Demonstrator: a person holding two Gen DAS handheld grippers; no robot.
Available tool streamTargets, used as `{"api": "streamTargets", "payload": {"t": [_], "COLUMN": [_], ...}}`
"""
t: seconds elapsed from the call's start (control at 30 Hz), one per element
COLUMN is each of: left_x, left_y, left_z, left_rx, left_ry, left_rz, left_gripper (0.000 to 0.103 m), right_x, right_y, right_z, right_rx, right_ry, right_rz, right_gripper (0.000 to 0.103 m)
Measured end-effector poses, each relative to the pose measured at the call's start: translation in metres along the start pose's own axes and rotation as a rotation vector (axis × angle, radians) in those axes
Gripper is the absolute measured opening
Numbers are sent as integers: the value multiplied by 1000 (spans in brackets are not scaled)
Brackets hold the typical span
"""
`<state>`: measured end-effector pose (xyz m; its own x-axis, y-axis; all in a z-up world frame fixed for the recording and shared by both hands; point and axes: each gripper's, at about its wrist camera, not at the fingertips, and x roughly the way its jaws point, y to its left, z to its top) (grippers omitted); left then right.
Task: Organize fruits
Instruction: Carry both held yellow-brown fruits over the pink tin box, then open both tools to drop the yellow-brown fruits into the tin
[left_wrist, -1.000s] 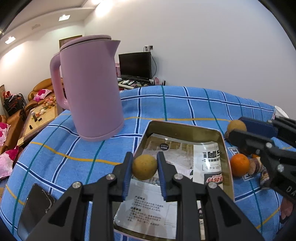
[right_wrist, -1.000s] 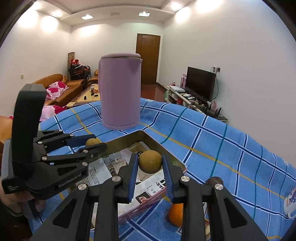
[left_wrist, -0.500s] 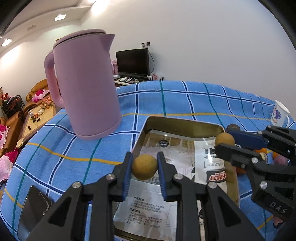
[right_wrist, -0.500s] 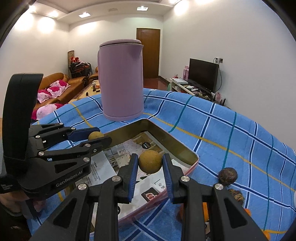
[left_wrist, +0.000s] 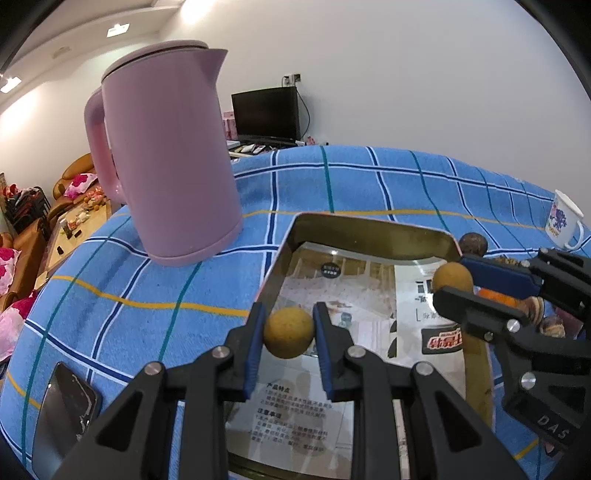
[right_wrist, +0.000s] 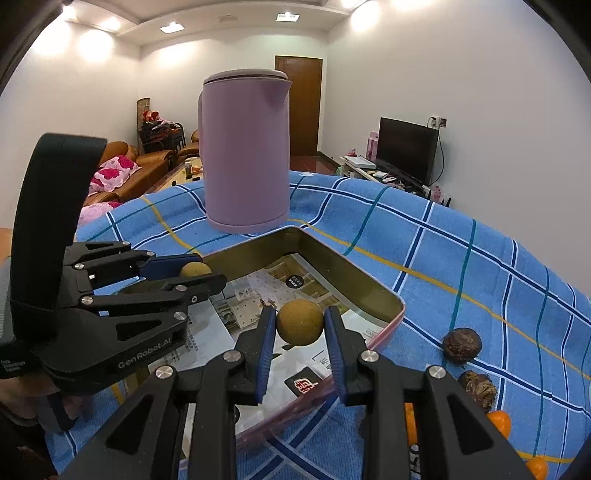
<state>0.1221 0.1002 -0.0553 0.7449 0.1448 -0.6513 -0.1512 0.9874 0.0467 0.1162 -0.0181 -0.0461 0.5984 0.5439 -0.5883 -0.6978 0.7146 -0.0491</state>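
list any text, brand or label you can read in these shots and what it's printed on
"GenRobot.AI": white lettering on the black body of the left gripper, right wrist view.
"DAS": on the black body of the right gripper, left wrist view; any further letters are cut off.
Chinese print on the leaflets lining the tin tray: too small and blurred to read.
Red logo label on the leaflets: blurred.
Mug shows a picture, no readable words.
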Motion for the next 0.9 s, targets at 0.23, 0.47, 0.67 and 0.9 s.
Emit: {"api": "streamTargets", "payload": {"t": [0.23, 0.47, 0.67, 0.9], "left_x": [6, 7, 8, 5], "left_y": [-1, 1, 2, 0], "left_z": [-2, -4, -4, -4], "left_rx": [11, 3, -1, 3], "left_ry": [20, 28, 32, 16], "left_rz": [-7, -24, -32, -20], "left_gripper": [27, 28, 28, 32], "right_x": [5, 11, 12, 9], "right_y": [10, 11, 12, 10], "right_z": [-4, -9, -11, -12], "right_rx": [-45, -48, -48, -34], "right_ry": [16, 37, 42, 29], "right_rz": [-4, -5, -1, 8], "right_gripper": [29, 29, 29, 30]}}
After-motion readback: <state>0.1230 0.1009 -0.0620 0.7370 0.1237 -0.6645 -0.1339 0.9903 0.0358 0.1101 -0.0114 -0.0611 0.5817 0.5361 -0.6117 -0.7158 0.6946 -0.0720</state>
